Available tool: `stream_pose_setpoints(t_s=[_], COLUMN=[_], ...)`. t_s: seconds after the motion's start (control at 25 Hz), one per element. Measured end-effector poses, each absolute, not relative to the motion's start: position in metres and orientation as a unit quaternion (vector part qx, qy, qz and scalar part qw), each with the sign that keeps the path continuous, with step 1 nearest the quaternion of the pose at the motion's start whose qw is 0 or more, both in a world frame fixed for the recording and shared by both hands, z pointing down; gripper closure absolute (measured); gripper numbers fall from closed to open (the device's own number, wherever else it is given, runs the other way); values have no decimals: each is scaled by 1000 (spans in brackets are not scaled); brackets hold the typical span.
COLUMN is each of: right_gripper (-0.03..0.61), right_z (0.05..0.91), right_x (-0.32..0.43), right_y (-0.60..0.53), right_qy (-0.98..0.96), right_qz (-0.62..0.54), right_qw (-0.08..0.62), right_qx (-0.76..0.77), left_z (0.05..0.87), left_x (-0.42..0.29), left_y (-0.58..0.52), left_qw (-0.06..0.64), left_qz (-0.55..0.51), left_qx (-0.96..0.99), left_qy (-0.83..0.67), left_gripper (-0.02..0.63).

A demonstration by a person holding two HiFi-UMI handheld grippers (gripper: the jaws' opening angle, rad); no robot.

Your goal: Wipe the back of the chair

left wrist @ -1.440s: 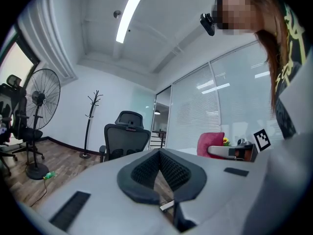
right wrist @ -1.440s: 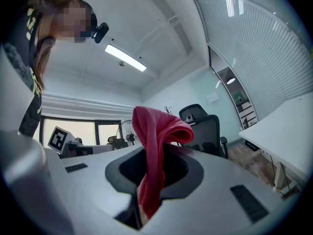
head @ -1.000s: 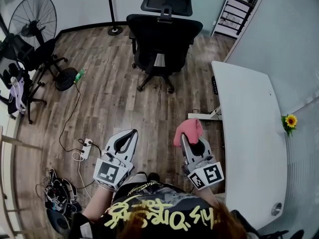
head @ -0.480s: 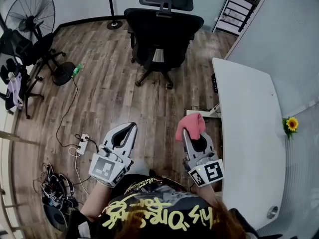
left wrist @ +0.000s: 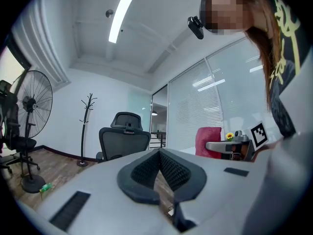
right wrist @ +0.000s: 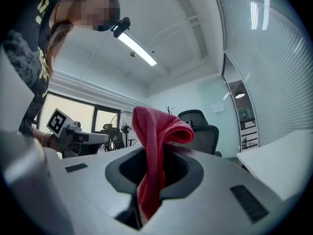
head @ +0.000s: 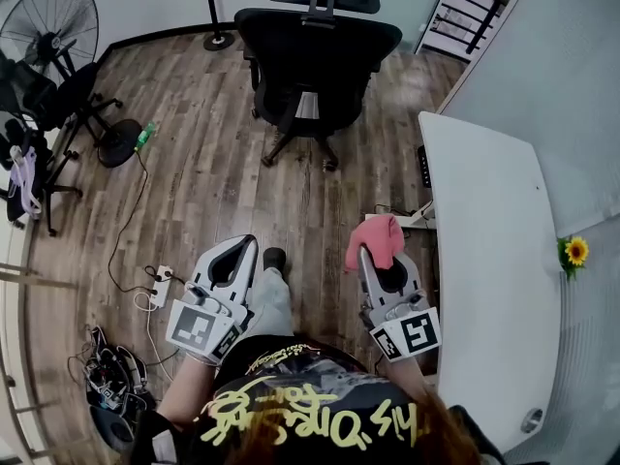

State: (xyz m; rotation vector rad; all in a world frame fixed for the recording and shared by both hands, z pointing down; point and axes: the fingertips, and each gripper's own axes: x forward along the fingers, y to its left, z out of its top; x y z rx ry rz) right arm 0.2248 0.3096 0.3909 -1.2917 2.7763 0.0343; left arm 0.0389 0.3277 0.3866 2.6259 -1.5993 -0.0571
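The wiping has not begun, as far as the pictures show. The office chair (head: 318,51) stands well apart from both grippers, across a stretch of wooden floor (head: 208,192), and nothing touches it. What seems done is the preparation: the right gripper (head: 380,258) has its fingers pinching a pink-red cloth (head: 376,240), which bunches into a loose fold above the tips and hangs down between them in the right gripper view. The left gripper (head: 248,245) carries nothing; its fingers are pressed together at the tips, with only the hollow behind them showing floor. Left to do, by my reading, is the whole approach to the chair and then every pass of the cloth over its back.

The chair is black, with a wide mesh backrest, a separate headrest on a short stem above it, and a star base on castors. No dirt or marks can be made out on it from here. It stands near the far wall, just left of the far end of the white tabletop (head: 494,260).
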Motion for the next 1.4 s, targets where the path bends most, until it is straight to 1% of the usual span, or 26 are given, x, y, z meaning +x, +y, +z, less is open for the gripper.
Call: stream_pose_setpoints(t_s=[0.12, 0.24, 0.48, 0.84, 0.92, 1.08, 1.4], right_gripper=[515, 515, 515, 515, 515, 515, 515], right_z=[391, 390, 390, 354, 347, 345, 342], right_x=[222, 216, 190, 148, 141, 135, 136], right_y=[284, 251, 175, 67, 48, 13, -37], right_qy=[901, 895, 889, 895, 896, 878, 854], right_qz=[20, 11, 16, 34, 49, 105, 102], right_qw=[34, 50, 47, 59, 51, 12, 12], right_qx=[-432, -443, -455, -441, -438, -467, -511], left_z=[385, 383, 389, 362, 362, 363, 361], left_x=[37, 31, 0, -42, -48, -55, -46], left_y=[300, 268, 195, 77, 53, 10, -53], left_qw=[25, 22, 32, 27, 28, 30, 37], left_qz=[-23, -32, -35, -29, -28, -30, -28], left_qx=[858, 864, 866, 875, 877, 882, 906], left_qy=[-513, -502, -498, -483, -480, -469, -421], left_gripper=[623, 623, 623, 623, 623, 623, 623])
